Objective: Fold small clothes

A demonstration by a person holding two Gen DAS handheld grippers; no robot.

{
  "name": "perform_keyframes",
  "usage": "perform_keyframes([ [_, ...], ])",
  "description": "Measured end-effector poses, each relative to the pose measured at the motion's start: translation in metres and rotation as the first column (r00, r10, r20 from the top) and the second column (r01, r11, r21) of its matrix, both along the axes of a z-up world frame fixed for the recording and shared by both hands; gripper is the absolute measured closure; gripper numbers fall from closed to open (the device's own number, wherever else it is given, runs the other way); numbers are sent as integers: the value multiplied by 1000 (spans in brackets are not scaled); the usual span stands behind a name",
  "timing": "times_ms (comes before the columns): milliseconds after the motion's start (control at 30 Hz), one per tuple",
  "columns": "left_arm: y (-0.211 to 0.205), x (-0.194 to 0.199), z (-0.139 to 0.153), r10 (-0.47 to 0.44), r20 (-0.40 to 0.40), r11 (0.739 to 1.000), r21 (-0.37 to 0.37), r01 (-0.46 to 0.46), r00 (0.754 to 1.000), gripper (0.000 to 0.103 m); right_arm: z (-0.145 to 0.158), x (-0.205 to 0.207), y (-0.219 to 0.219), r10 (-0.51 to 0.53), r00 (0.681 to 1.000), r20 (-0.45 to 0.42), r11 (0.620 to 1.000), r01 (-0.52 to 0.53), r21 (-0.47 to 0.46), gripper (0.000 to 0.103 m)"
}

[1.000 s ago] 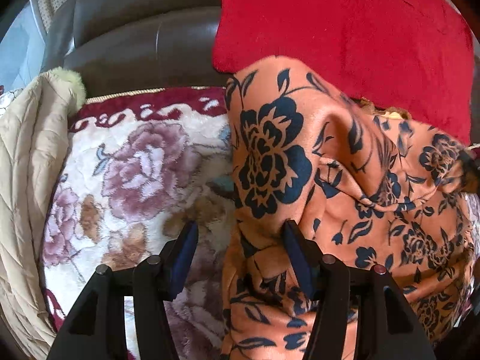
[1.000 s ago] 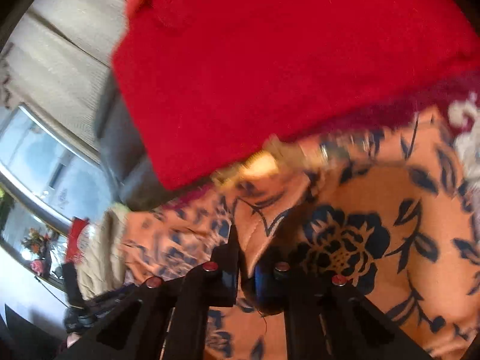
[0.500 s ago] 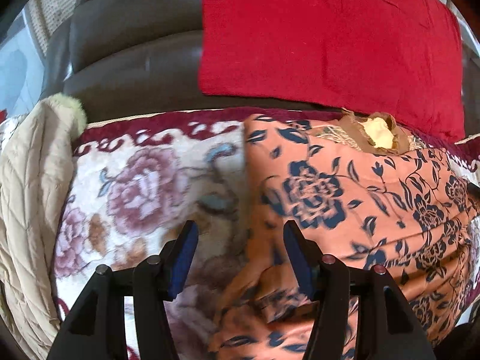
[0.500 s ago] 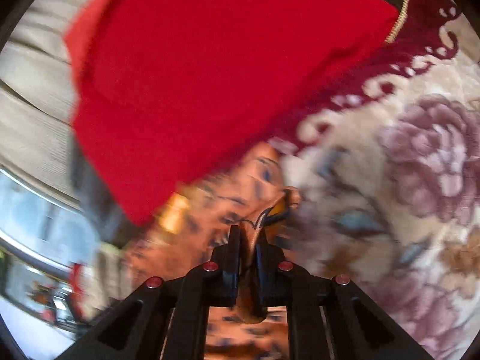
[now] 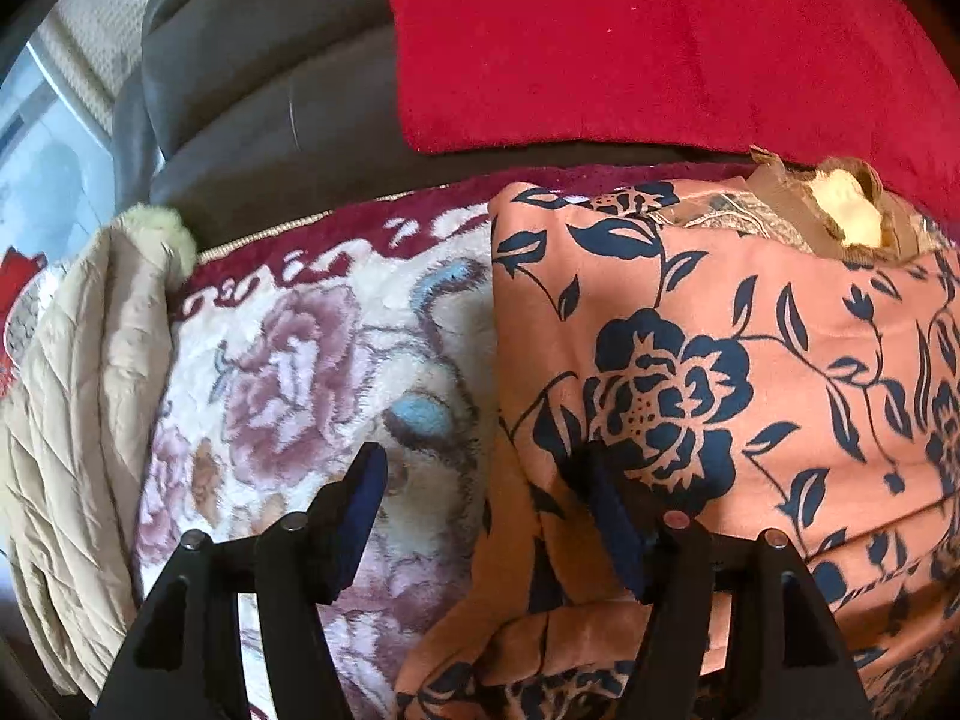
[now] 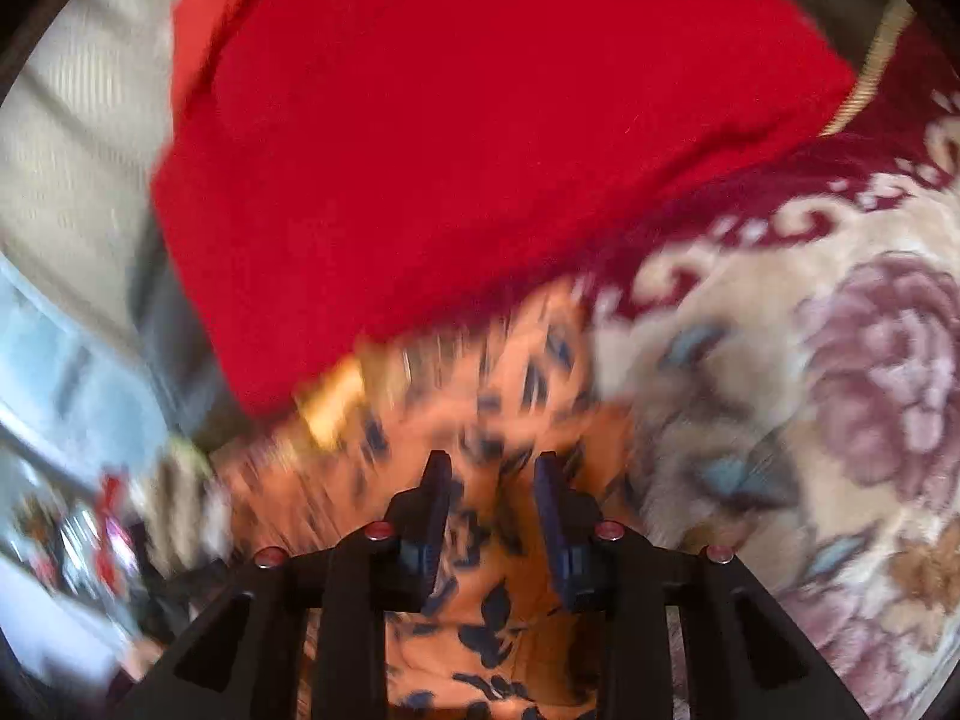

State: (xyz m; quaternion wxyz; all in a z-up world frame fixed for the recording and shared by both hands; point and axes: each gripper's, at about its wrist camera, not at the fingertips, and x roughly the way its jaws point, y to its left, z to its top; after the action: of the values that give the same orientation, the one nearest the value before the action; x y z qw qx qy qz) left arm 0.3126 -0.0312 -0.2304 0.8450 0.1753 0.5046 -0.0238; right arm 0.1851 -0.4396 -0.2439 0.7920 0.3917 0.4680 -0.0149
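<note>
An orange garment with dark blue flowers lies spread on a flowered blanket, its tan collar at the far side. My left gripper is open and empty, hovering over the garment's left edge. In the blurred right wrist view the same garment lies under my right gripper, whose jaws stand apart with nothing between them.
A red cloth hangs over the dark sofa back behind the garment; it also shows in the right wrist view. A beige quilted jacket lies at the left. The blanket extends to the right.
The garment was laid flat from a raised bunch. My right gripper, shut on the cloth earlier, has opened and let it go. My left gripper stayed open.
</note>
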Motion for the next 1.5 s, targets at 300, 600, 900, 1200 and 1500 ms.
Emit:
perform_keyframes([
  [300,5,-28,36,-11,97,993,-115,22,995,36,36,-6,12,-4,985,171,1000,5,-7,71],
  [600,21,-31,15,40,-47,989,-138,-46,998,32,12,-7,29,39,999,36,997,-42,62,71],
  [900,45,-124,82,-16,153,975,-218,50,988,28,91,-87,48,-61,941,333,995,30,98,15],
  [1200,55,-202,142,20,292,981,-191,38,956,19,148,-175,68,-63,900,431,991,5,134,15],
  [1500,37,-265,195,-6,444,984,-155,83,896,9,197,-218,108,26,882,471,996,-65,67,15],
])
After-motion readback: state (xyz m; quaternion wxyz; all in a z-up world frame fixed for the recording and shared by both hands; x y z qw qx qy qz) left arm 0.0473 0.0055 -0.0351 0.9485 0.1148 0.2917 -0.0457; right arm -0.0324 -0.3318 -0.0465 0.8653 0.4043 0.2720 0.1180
